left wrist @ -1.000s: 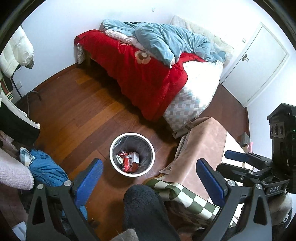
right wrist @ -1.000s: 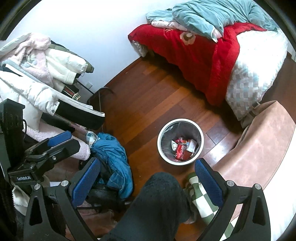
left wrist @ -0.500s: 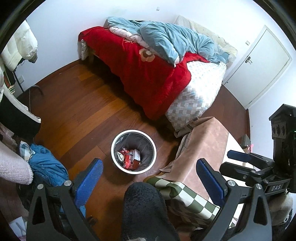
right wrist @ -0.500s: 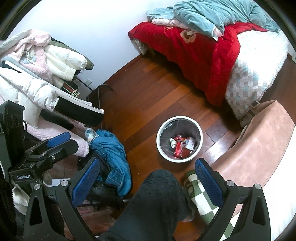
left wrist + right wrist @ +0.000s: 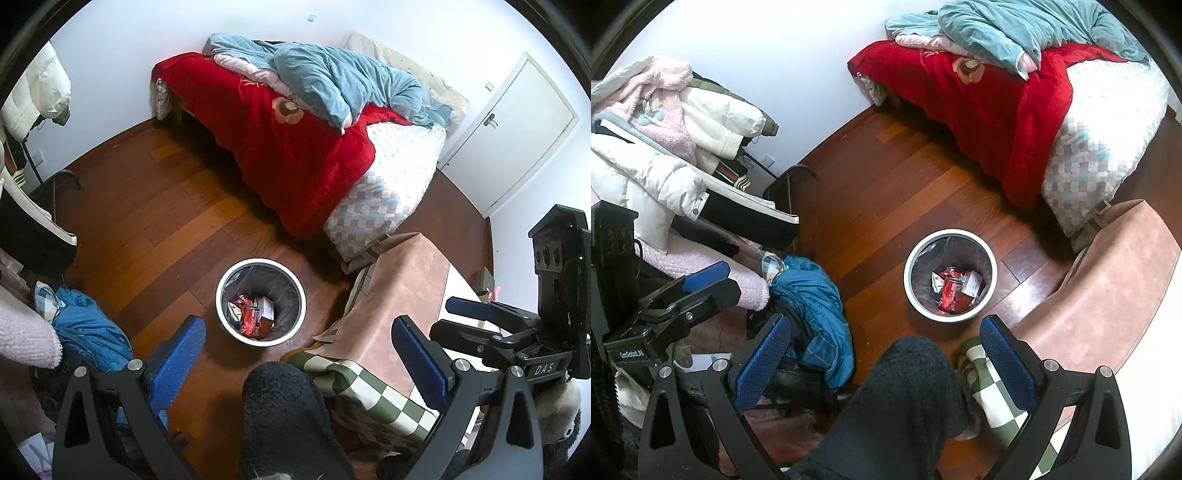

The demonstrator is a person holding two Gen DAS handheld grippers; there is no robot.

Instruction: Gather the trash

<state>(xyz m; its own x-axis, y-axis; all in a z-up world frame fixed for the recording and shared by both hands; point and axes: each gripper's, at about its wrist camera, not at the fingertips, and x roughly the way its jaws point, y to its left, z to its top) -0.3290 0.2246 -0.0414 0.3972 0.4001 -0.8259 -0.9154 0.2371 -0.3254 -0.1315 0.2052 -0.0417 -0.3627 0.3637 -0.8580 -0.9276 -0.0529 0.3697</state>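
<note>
A round white trash bin [image 5: 221, 295] with a dark liner stands on the wood floor; it also shows in the right wrist view [image 5: 908, 291]. Red wrappers and white packets [image 5: 255, 314] lie inside it, seen also in the right wrist view [image 5: 955, 290]. My left gripper [image 5: 299, 350] is open and empty, held high above the floor near the bin. My right gripper [image 5: 884, 354] is open and empty, also high above the floor. Each gripper shows in the other's view: the right one [image 5: 480, 317] at the right edge, the left one [image 5: 698, 286] at the left.
A bed with a red blanket [image 5: 288, 147] and blue quilt fills the back. A table with pink and green-checked cloths [image 5: 391, 325] stands right of the bin. A blue jacket [image 5: 812, 295] lies on the floor under a loaded clothes rack [image 5: 665, 147]. A white door [image 5: 517, 129] is at the right.
Both grippers have drifted slightly, so the bin and bed shifted a little in view. Both stay open and empty.
</note>
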